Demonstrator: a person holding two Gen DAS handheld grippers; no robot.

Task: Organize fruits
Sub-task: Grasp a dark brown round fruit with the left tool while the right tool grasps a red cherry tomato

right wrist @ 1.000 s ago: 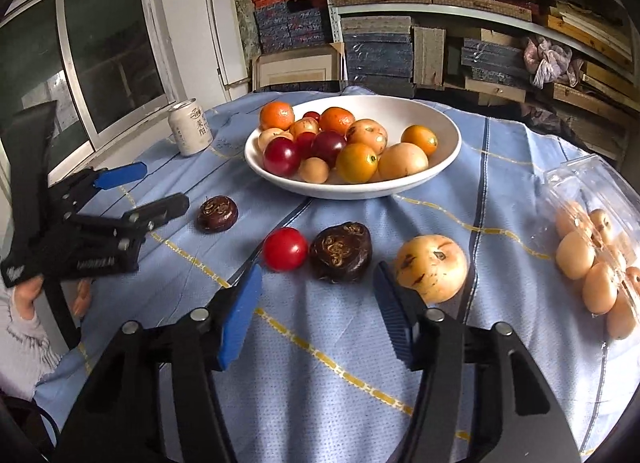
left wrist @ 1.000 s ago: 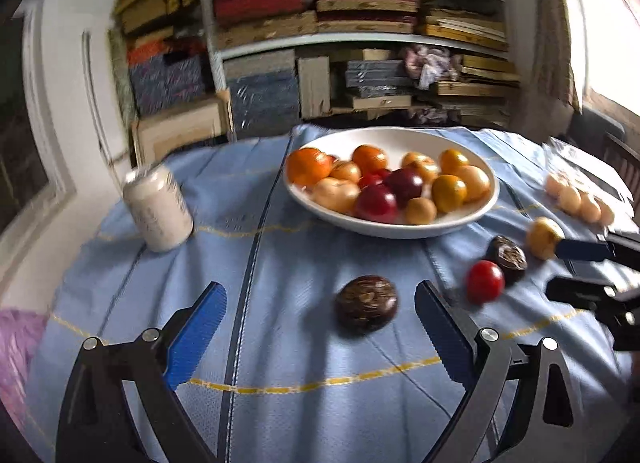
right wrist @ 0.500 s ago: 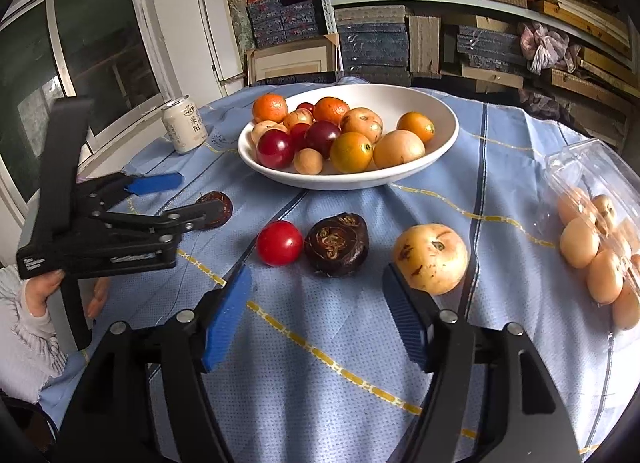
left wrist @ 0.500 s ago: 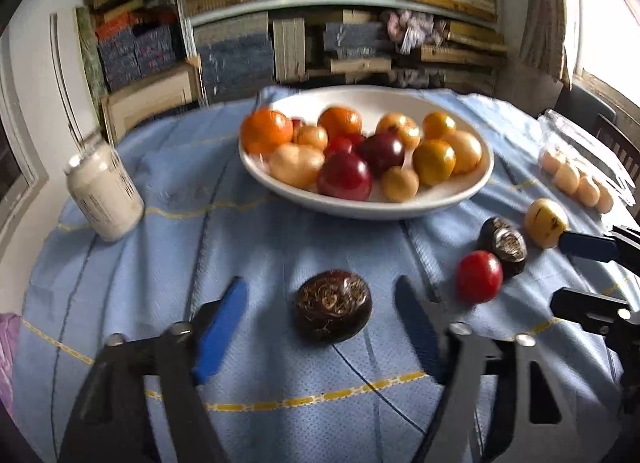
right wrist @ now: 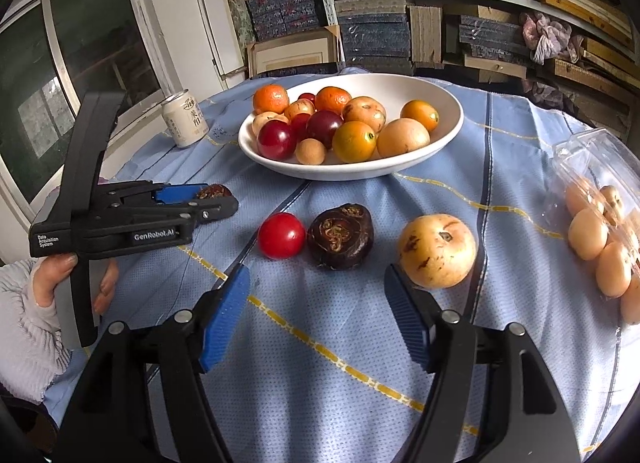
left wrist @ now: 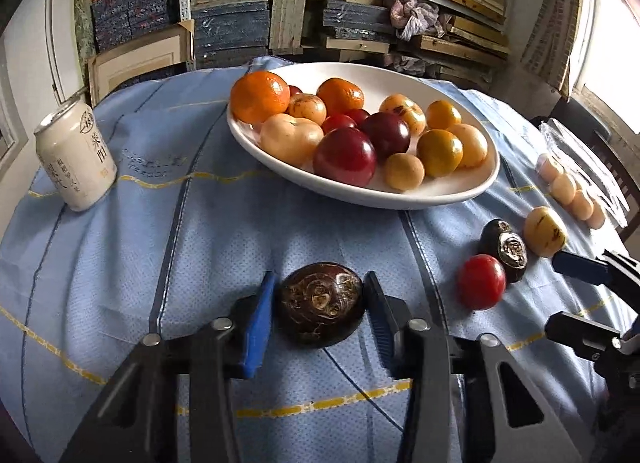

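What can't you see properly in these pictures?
- Left tongs closing around the dark brown fruit: neither view settles whether the pads touch it yet.
- Right wrist view: the left tongs hide most of that fruit.
- Eggs: the right edge cuts off some.
- Can: its small print is unreadable.
- White bowl: the top fruit hides whatever lies underneath.

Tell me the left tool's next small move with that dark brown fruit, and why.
Probably finish closing, then lift. The left tool is closing with the dark brown fruit between its blue pads; both pads look at or nearly on its sides. The fruit sits on the blue tablecloth, outside the white bowl that holds most of the fruit.
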